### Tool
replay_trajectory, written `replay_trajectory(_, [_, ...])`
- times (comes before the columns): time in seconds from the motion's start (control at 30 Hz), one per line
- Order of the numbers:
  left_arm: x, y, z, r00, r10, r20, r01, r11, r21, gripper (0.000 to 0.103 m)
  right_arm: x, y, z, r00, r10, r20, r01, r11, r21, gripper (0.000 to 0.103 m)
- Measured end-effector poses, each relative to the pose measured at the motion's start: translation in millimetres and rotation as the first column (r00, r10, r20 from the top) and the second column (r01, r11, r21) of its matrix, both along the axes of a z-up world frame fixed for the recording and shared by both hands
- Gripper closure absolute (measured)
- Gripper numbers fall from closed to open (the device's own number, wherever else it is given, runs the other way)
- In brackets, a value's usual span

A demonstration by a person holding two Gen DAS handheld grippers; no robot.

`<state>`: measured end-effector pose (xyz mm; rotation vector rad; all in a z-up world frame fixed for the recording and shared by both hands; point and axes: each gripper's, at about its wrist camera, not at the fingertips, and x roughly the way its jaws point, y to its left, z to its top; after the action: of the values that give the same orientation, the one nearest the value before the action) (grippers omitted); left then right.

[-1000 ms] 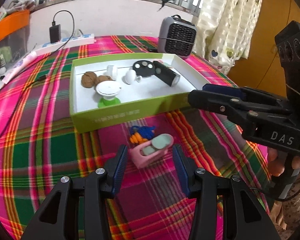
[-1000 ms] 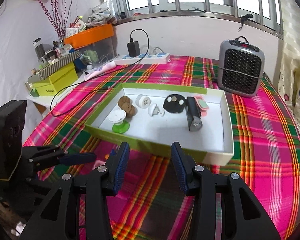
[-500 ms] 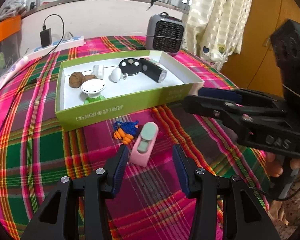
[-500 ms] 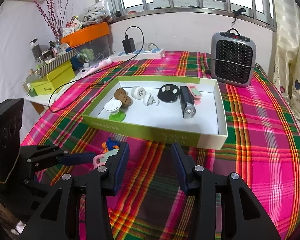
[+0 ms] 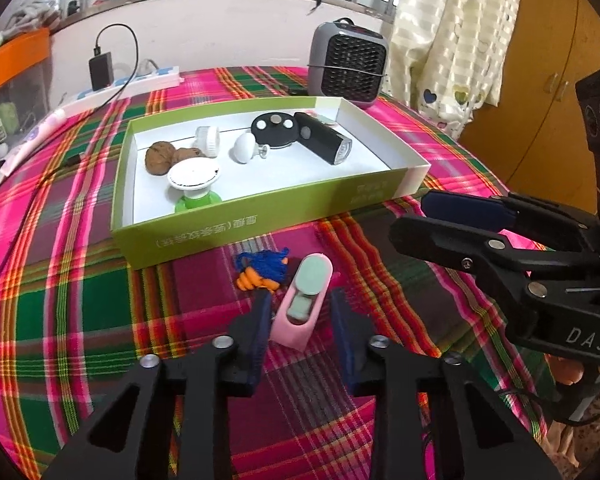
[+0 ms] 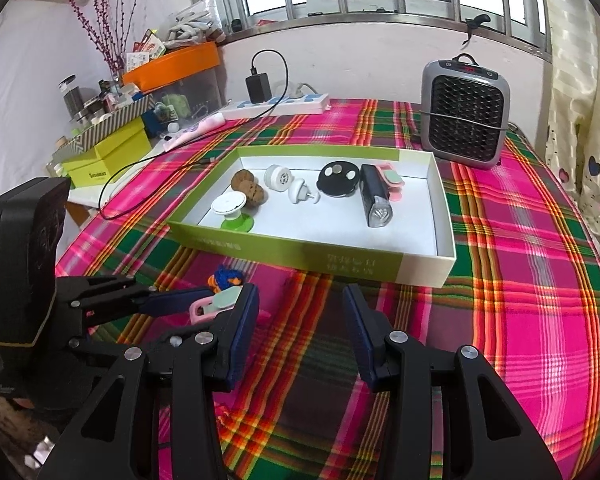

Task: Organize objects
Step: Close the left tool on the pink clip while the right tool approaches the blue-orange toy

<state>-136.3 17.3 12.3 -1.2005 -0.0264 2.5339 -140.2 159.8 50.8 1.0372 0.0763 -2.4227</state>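
A pink clip-shaped object with a mint-green top (image 5: 305,301) lies on the plaid cloth in front of the green box (image 5: 260,216). My left gripper (image 5: 300,312) is open, its fingers on either side of the pink object without touching it. Orange and blue corded earplugs (image 5: 262,270) lie just beyond it. My right gripper (image 6: 300,320) is open and empty above the cloth, to the right of the left gripper (image 6: 196,300). The box (image 6: 340,258) holds walnuts, white plugs, a black disc, a black flashlight (image 6: 374,196) and a second pink clip.
A grey heater (image 6: 464,112) stands behind the box. A power strip with a charger and cable (image 6: 276,100) lies at the back left. Yellow-green boxes and an orange bin (image 6: 172,68) crowd the far left. A curtain (image 5: 452,32) hangs at the right.
My left gripper has moved forward so its fingers now flank the pink object. The pink object has turned from lying crosswise to pointing lengthwise. My right gripper has drawn back a little from the box.
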Motion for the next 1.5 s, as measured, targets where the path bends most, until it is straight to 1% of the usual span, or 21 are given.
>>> replay_trajectory(0.2, [3,0,0,1.000,0.001,0.004,-0.001,1.000,0.001,0.087,1,-1,-1,1.000,0.001,0.003,-0.001,1.000,0.003,0.058])
replay_trajectory(0.53, [22,-7,-1,1.000,-0.009,0.007,0.008,1.000,0.024,0.087,1,-4,-3,1.000,0.009,0.013,-0.009,1.000,0.002,0.058])
replay_trajectory(0.77, [34,-31,-2,0.998,0.057,0.006,-0.057,0.998,0.013,0.087,-1,-16,-8,0.999,0.039,0.031,-0.039,0.999,0.008,0.058])
replay_trajectory(1.07, [34,-58,-3,0.989,0.150,0.002,-0.150,0.989,0.004,0.087,-7,-44,-18,0.992,0.108,0.060,-0.110,0.994,0.014,0.058])
replay_trajectory(1.17, [31,-62,-3,0.986,0.166,0.002,-0.166,0.986,0.006,0.087,-10,-54,-21,0.989,0.128,0.070,-0.130,0.991,0.018,0.058])
replay_trajectory(1.37, [28,-66,-4,0.985,0.171,0.001,-0.171,0.985,0.013,0.087,-16,-70,-28,0.984,0.156,0.086,-0.160,0.986,0.037,0.058])
replay_trajectory(1.5, [23,-68,-3,0.985,0.170,0.004,-0.171,0.985,0.019,0.084,-19,-75,-32,0.982,0.162,0.098,-0.167,0.985,0.047,0.058])
